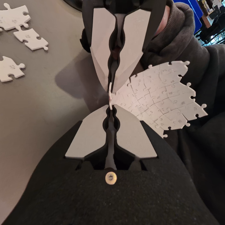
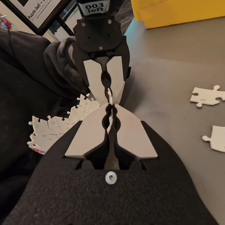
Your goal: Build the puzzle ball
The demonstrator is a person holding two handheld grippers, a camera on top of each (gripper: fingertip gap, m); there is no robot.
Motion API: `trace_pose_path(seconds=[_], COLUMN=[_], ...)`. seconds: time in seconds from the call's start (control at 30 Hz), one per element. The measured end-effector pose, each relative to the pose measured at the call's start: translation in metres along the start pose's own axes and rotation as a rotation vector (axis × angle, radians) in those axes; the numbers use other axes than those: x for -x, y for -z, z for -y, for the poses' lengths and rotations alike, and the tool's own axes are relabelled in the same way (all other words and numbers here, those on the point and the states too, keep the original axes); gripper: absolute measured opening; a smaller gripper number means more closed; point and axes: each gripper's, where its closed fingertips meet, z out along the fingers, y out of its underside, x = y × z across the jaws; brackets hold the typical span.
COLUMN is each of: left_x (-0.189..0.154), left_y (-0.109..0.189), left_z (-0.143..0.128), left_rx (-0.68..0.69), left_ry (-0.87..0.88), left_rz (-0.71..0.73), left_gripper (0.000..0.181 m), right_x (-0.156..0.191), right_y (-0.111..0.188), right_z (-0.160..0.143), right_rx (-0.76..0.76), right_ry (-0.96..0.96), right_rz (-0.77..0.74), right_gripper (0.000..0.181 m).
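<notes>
A curved white section of joined puzzle pieces point(image 1: 161, 97) fans out to the right of the gripper tips; in the right wrist view point(image 2: 57, 124) it lies to the left. My left gripper point(image 1: 111, 107) is shut on its near edge. My right gripper point(image 2: 111, 104) faces it tip to tip and is shut on a white puzzle piece point(image 2: 110, 119), seen edge-on, which meets the section's edge. The right gripper point(image 1: 110, 87) shows at the top of the left wrist view, the left gripper point(image 2: 109, 96) at the top of the right wrist view. Both are held above the grey table point(image 1: 42, 97).
Loose white pieces lie on the table: three at the left point(image 1: 14, 18) point(image 1: 31, 39) point(image 1: 11, 69), two at the right point(image 2: 207, 96) point(image 2: 216, 138). A yellow box point(image 2: 176, 13) and a framed sign point(image 2: 36, 12) stand behind. A person's dark sleeves point(image 1: 182, 42) surround the grippers. The tips of both grippers are at nearly the same place.
</notes>
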Motion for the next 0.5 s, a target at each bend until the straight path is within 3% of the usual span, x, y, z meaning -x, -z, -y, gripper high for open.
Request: trace_pose_path(seconds=[0.5], left_x=[0.003], left_y=[0.004], left_z=[0.010], left_rx=[-0.083], left_ry=[0.051], left_rz=[-0.030], left_gripper=[0.012], right_x=[-0.003], right_y=[-0.002], right_z=[-0.008], right_rx=[0.049], right_ry=[0.034], right_rz=[-0.046], right_gripper=[0.002])
